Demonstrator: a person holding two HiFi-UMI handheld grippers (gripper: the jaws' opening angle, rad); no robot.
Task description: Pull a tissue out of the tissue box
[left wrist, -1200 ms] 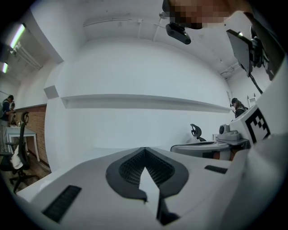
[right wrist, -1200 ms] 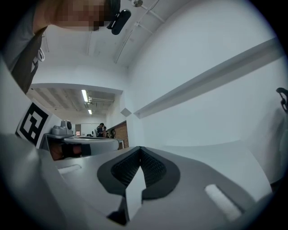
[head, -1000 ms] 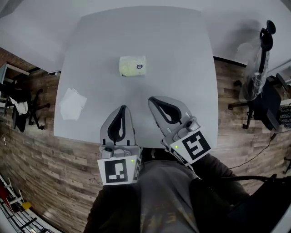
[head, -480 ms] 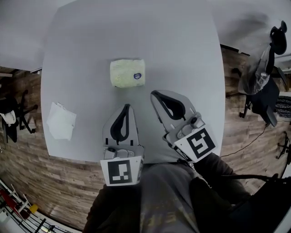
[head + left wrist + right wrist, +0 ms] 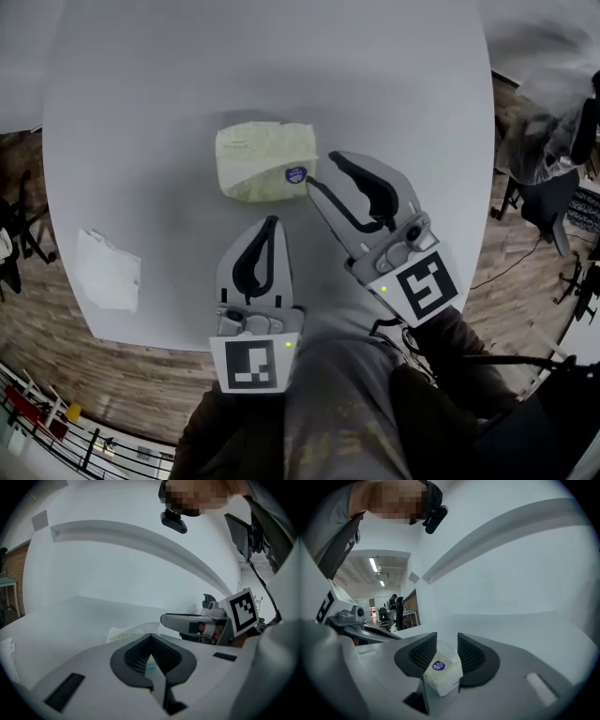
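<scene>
The pale yellow soft tissue pack [image 5: 265, 161] with a blue round sticker lies flat on the grey table [image 5: 169, 75]. My right gripper [image 5: 322, 170] is at the pack's right end. Its jaws are opening, one tip on each side of the sticker corner, and the pads do not press on it. In the right gripper view the pack [image 5: 443, 672] shows in the gap of that gripper [image 5: 447, 638]. My left gripper [image 5: 272, 223] is shut and empty, its tip a short way in front of the pack's near side. In the left gripper view the pack [image 5: 123, 633] lies beyond the closed tips [image 5: 151, 638].
A loose white tissue [image 5: 108, 272] lies near the table's left front edge. An office chair [image 5: 553, 141] stands on the wooden floor to the right of the table. The person's lap is against the table's near edge.
Both grippers have moved forward and down towards the pack, which now looks larger and nearer. The right jaws, shut before, now stand apart.
</scene>
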